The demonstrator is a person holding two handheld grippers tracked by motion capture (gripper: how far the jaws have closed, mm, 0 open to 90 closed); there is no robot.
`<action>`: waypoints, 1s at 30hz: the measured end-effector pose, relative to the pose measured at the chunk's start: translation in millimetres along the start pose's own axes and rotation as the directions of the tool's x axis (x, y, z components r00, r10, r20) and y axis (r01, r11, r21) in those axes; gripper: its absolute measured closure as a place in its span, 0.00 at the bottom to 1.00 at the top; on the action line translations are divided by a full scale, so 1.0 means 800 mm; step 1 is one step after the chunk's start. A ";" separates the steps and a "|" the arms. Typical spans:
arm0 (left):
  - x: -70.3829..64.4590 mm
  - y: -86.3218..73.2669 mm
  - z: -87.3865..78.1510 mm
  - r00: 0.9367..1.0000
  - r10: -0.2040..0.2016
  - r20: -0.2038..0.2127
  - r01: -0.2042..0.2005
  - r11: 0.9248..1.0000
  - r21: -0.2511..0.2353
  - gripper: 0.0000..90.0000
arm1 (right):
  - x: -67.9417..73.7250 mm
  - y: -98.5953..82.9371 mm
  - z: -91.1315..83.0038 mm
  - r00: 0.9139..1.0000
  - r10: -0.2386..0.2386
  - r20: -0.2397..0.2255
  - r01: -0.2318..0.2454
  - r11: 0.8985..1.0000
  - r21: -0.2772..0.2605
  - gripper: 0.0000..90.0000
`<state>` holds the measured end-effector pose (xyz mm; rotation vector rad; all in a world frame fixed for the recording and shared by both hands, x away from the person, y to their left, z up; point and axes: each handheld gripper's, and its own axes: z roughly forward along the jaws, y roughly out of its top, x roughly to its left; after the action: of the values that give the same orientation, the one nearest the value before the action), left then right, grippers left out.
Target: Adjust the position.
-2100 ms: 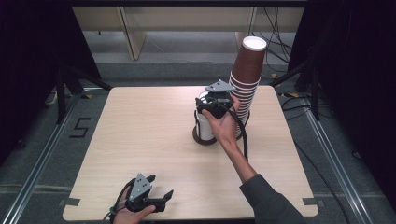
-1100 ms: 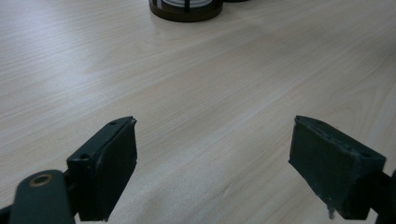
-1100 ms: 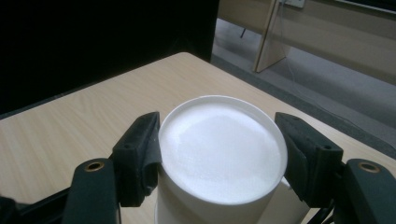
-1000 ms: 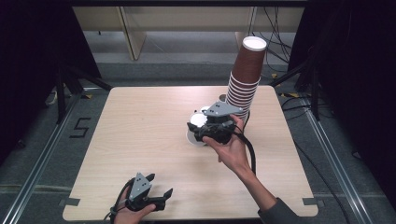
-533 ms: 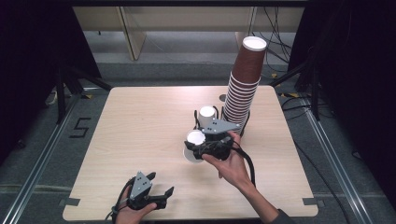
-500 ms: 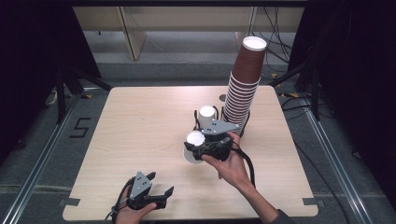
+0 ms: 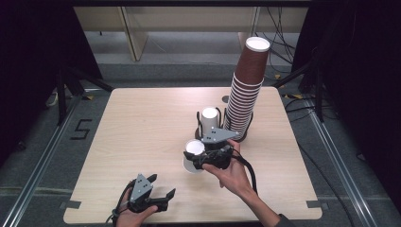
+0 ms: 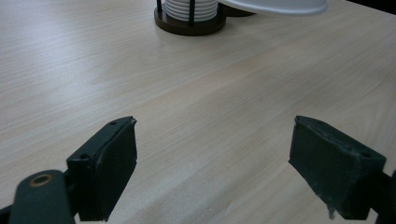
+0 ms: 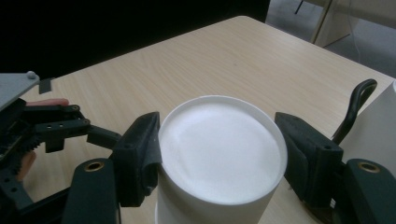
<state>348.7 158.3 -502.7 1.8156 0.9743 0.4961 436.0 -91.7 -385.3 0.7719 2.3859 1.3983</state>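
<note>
Cup: white cup (image 7: pixel 194 155) upside down, just below the middle of the high view, pinched by the right claw (image 7: pixel 201 160); whether its rim touches the counter (image 7: pixel 142 127) I cannot tell.
Right claw: jaws pressed on both sides of the cup's wall, flat white bottom facing up between them in the right gripper view (image 9: pixel 220 149).
Right hand: hand (image 7: pixel 231 172) comes in from the lower right of the high view, forearm angled up and left, claw held level and pointing left.
Left claw: left claw (image 7: pixel 156 198) low at the bottom left of centre, jaws spread wide over bare wood, holding nothing.
Holder: white stack in a dark-based holder (image 7: pixel 208 125) just above the held cup; tall brown cup stack (image 7: pixel 246 94) at its right.
Risk, squeeze: thin wall could buckle or slip if the pinch tightens or loosens.
Risk, tilt: a tipped wrist would likely set the cup down crooked so it rolls.
Risk, neighbours: swinging the hand back up-right could knock the tall brown stack over.
</note>
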 end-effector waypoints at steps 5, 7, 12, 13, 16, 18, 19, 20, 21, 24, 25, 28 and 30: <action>-0.003 0.002 0.002 1.000 0.004 0.017 -0.004 1.000 -0.025 0.16 | 0.004 0.001 -0.005 1.000 0.006 -0.011 -0.006 1.000 -0.007 0.39; -0.004 0.004 0.002 1.000 0.005 0.016 -0.005 0.999 -0.046 0.16 | 0.005 0.001 -0.005 1.000 0.003 -0.015 -0.003 1.000 -0.015 0.39; -0.001 0.011 0.015 1.000 0.027 0.010 -0.026 0.996 -0.086 0.16 | 0.008 0.004 -0.008 1.000 0.002 -0.031 -0.003 1.000 -0.030 0.39; 0.001 0.013 0.018 1.000 0.024 0.009 -0.024 0.995 -0.095 0.16 | 0.008 0.005 -0.008 0.999 -0.005 -0.032 0.004 1.000 -0.030 0.39; 0.005 0.016 0.025 0.999 0.022 0.023 -0.018 0.990 -0.141 0.16 | 0.011 0.004 -0.010 1.000 -0.005 -0.028 0.004 1.000 -0.031 0.39; 0.005 0.016 0.029 0.999 0.028 0.038 -0.022 0.989 -0.149 0.16 | 0.012 0.004 -0.009 0.999 -0.015 -0.033 0.014 0.999 -0.031 0.39; 0.005 0.016 0.029 0.999 0.033 0.038 -0.027 0.989 -0.149 0.16 | 0.012 0.004 -0.008 0.999 -0.010 -0.034 0.009 1.000 -0.026 0.39; 0.003 0.017 0.029 0.999 0.034 0.037 -0.028 0.989 -0.146 0.16 | 0.013 0.003 -0.007 0.999 -0.019 -0.033 0.018 0.999 -0.029 0.39; 0.002 0.018 0.030 0.998 0.034 0.052 -0.025 0.988 -0.153 0.16 | 0.014 0.003 -0.007 0.999 -0.012 -0.034 0.011 1.000 -0.021 0.39; -0.003 0.020 0.033 0.995 0.055 0.088 -0.039 0.984 -0.173 0.16 | 0.015 0.002 -0.003 0.999 -0.022 -0.030 0.021 1.000 -0.019 0.39; -0.005 0.021 0.033 0.993 0.066 0.096 -0.049 0.984 -0.171 0.16 | 0.017 0.001 -0.002 1.000 -0.010 -0.022 0.009 1.000 -0.025 0.39; -0.011 0.023 0.038 0.990 0.096 0.100 -0.077 0.981 -0.178 0.16 | 0.018 0.000 0.000 0.999 -0.023 -0.039 0.023 1.000 -0.015 0.39; -0.013 0.023 0.039 0.988 0.117 0.103 -0.097 0.978 -0.185 0.16 | 0.020 -0.001 0.002 0.999 -0.032 -0.043 0.031 0.999 -0.013 0.39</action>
<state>371.5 128.5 -498.8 1.7195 0.7334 0.5240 423.3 -81.5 -386.2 0.7050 2.4084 1.4300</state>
